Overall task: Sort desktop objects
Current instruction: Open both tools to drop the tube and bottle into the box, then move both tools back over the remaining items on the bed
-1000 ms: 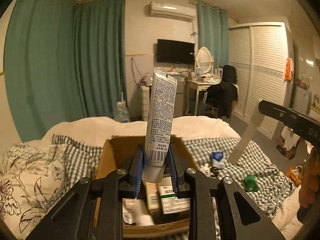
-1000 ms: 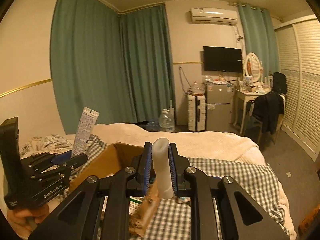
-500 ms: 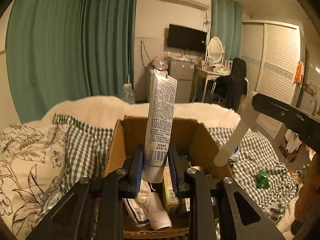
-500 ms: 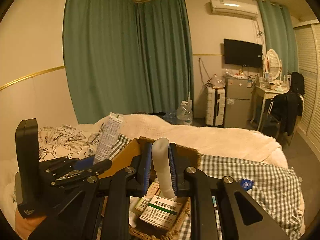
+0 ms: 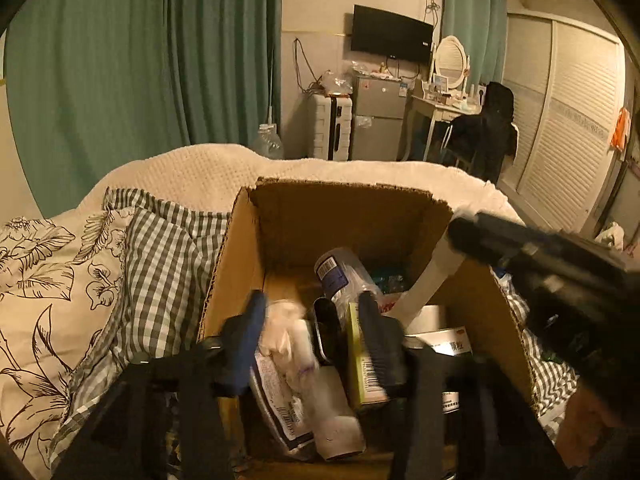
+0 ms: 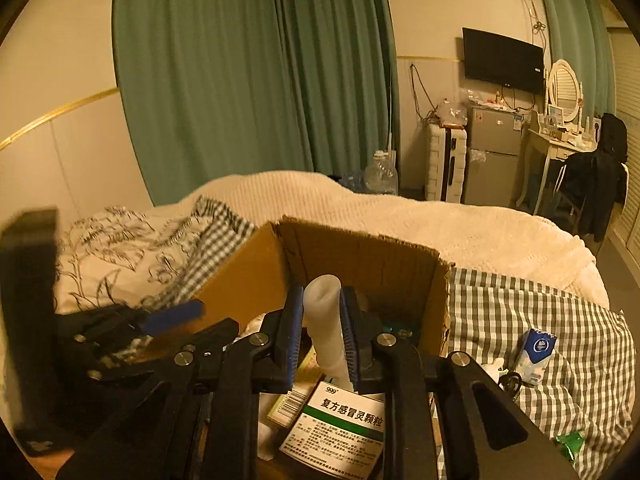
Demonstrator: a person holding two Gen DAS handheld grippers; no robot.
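As left gripper point(image 5: 316, 340) jaws are opening over brown cardboard box point(image 5: 344, 216), printed white tube is gone (dropped in, likely); right gripper point(image 6: 320, 336) jaws loosening around white plastic tube point(image 6: 326, 320).

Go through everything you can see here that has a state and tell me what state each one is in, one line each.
Cardboard box: open-topped, partly filled with packets and boxes.
Left gripper: jaws opening over the box, nothing gripped.
Right gripper: jaws opening, white tube upright between the pads.
Curtains: drawn shut.
Television: screen dark.
Green medicine box: lying flat in the cardboard box.
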